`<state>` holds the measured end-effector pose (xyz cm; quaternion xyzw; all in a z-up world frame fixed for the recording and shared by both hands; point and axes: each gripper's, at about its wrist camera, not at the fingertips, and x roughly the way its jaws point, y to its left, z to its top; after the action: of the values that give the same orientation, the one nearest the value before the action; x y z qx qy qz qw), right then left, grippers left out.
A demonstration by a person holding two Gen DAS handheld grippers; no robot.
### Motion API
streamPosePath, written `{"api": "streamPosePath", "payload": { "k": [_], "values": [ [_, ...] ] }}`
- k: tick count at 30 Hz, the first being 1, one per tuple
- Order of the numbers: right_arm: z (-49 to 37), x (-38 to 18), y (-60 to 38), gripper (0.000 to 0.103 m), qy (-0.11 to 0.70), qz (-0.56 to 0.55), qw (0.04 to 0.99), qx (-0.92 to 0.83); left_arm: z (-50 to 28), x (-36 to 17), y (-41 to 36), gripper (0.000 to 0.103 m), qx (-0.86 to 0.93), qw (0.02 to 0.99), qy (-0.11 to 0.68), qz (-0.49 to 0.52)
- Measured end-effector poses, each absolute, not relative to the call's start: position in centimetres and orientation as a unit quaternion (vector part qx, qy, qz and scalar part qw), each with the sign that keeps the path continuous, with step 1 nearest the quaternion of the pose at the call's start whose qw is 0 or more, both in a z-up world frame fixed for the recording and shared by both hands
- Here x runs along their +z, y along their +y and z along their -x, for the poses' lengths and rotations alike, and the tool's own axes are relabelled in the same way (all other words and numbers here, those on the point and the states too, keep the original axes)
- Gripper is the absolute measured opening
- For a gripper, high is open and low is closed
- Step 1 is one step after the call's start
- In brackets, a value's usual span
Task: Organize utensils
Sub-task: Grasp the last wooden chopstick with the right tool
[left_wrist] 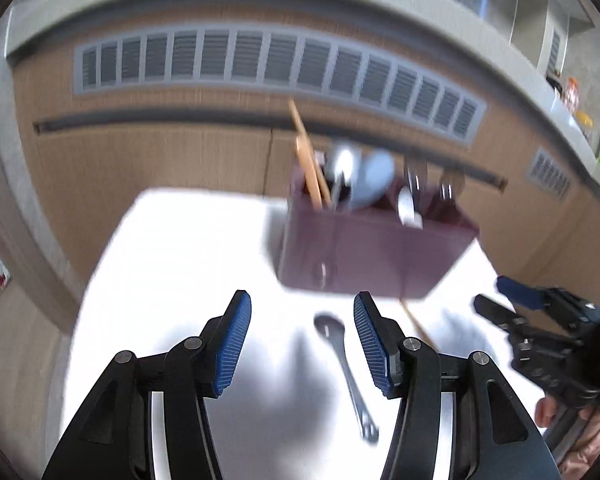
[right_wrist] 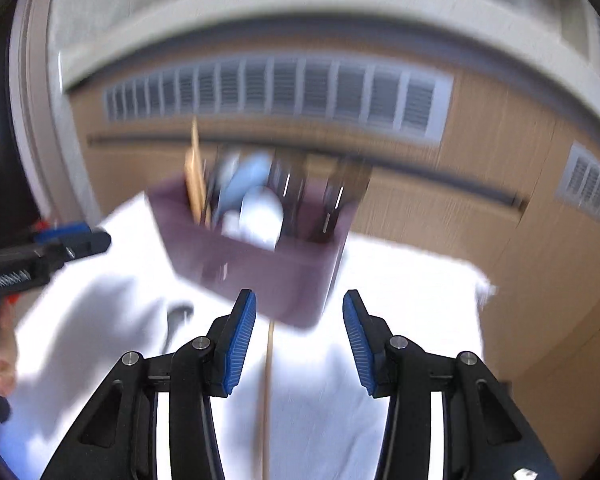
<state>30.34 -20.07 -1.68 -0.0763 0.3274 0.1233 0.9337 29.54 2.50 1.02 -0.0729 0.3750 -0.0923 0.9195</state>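
A purple utensil caddy [left_wrist: 372,252] [right_wrist: 260,264] stands at the far side of the white table [left_wrist: 172,264]. It holds wooden sticks, spoons and forks. A metal spoon [left_wrist: 346,364] [right_wrist: 176,320] lies on the table in front of it. My left gripper [left_wrist: 302,298] is open above the table, with the spoon's bowl showing between its fingers and nothing gripped. A wooden chopstick [right_wrist: 267,380] [left_wrist: 416,322] lies on the table below my right gripper [right_wrist: 299,296], which is open and holds nothing. Both views are blurred.
Behind the table runs a wooden cabinet front with a grey vent grille [left_wrist: 276,64] under a pale counter. The table's far edge is just behind the caddy. Each gripper shows in the other's view: the right gripper [left_wrist: 496,296], the left gripper [right_wrist: 80,236], each with a hand behind it.
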Motion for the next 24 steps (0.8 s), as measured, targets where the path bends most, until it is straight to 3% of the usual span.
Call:
{"api": "streamPosePath", "payload": {
  "k": [6,10,13,24],
  "values": [
    [-31.2,-7.1,-19.8,0.034,0.423,0.051,0.896,0.121,-28.1,-1.6,1.0,0.055,-0.112,0.896,0.426,0.058],
    [-31.4,-7.8,-19.5,0.026,0.437,0.049,0.888,0.133,-28.0,-2.3,0.5,0.055,-0.110,0.891,0.437,0.048],
    [-31.1,-7.9,-19.0,0.008,0.443,0.064,0.884,0.138,-28.4,-2.4,0.4,0.055,-0.111,0.888,0.443,0.051],
    [-27.2,-7.2,-20.8,0.004,0.449,0.057,0.880,0.145,-30.8,-3.6,-0.7,0.054,-0.126,0.869,0.474,0.066]
  ]
}}
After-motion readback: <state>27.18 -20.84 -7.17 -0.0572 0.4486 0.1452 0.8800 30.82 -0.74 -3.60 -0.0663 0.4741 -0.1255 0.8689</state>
